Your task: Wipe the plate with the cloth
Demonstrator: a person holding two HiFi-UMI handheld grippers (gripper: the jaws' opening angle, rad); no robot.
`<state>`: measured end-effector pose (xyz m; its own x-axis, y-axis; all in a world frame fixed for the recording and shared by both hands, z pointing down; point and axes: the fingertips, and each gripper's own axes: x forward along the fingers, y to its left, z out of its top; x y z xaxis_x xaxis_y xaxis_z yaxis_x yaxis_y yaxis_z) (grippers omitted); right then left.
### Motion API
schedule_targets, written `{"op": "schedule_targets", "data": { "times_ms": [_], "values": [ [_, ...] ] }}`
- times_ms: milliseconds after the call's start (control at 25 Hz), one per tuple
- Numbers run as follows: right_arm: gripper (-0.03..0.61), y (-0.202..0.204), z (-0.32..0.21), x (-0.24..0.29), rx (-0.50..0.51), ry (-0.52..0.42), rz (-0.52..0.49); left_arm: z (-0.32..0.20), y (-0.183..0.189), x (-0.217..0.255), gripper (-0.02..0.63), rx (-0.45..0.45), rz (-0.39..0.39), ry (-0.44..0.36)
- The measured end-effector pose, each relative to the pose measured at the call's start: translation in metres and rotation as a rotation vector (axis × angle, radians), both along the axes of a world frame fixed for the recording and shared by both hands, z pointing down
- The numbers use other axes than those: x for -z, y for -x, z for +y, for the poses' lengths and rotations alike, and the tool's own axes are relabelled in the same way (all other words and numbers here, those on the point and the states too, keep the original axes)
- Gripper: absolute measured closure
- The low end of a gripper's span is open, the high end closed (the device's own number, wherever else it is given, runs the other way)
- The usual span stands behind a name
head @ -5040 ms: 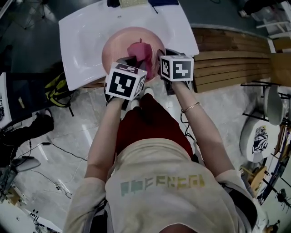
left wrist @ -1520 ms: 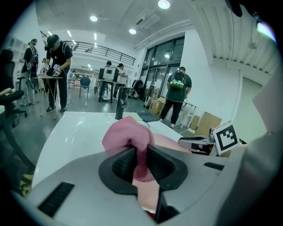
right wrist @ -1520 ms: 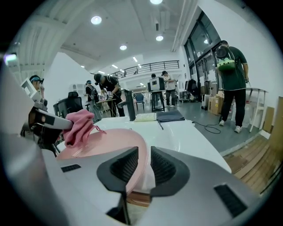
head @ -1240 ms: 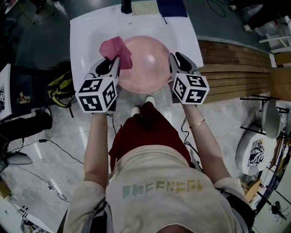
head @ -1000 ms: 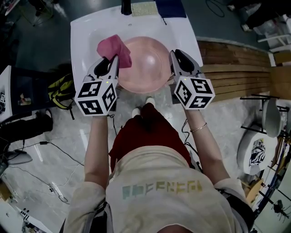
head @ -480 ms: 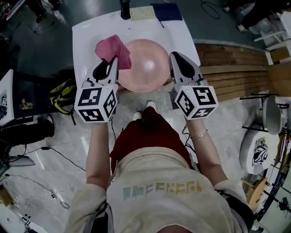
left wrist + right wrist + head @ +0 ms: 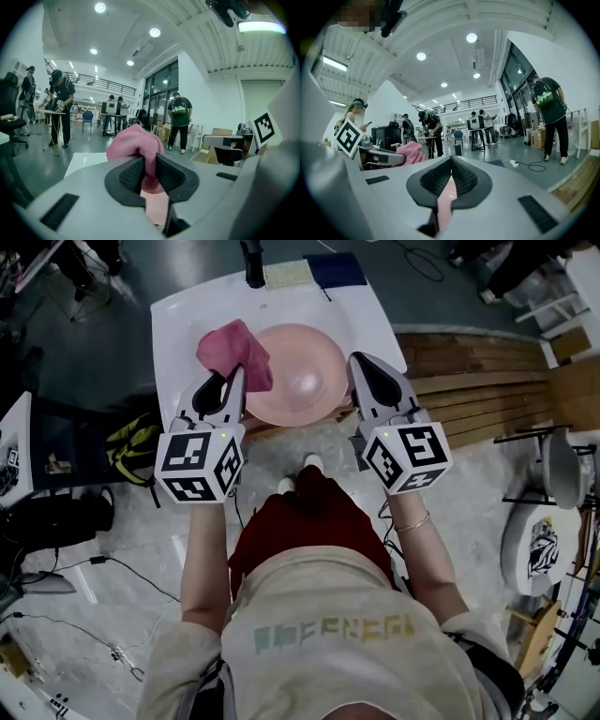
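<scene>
The round pink plate (image 7: 302, 371) hangs over the near edge of the white table (image 7: 183, 320). My right gripper (image 7: 357, 367) is shut on the plate's right rim, and that rim shows as a pink strip (image 7: 446, 199) between the jaws of the right gripper (image 7: 450, 174). My left gripper (image 7: 238, 373) is shut on the bunched pink cloth (image 7: 234, 349), holding it over the plate's left rim. In the left gripper view the cloth (image 7: 133, 140) bulges above the closed left gripper (image 7: 149, 163), with the plate (image 7: 157, 208) below. The cloth (image 7: 410, 152) also shows in the right gripper view.
At the table's far edge stand a dark upright object (image 7: 251, 261), a pale pad (image 7: 286, 276) and a dark blue pad (image 7: 336, 268). Wooden planks (image 7: 469, 371) lie to the right and a yellow-black bag (image 7: 127, 437) to the left. People (image 7: 61, 105) stand in the hall behind.
Five seconds ago the cloth lay in the middle of the plate; now it is held at the left rim. Over the last second both grippers rose slightly toward the camera.
</scene>
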<state>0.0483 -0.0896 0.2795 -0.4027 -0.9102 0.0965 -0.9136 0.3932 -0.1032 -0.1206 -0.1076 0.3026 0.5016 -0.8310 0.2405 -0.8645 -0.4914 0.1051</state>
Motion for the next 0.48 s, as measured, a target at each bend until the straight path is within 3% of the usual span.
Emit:
{"op": "schedule_targets", "data": {
  "times_ms": [480],
  "values": [
    [0.541,0.013,0.029,0.017,-0.011,-0.047,0.037,0.029,0.004,0.014,0.546,-0.023,0.004,-0.041]
  ]
}}
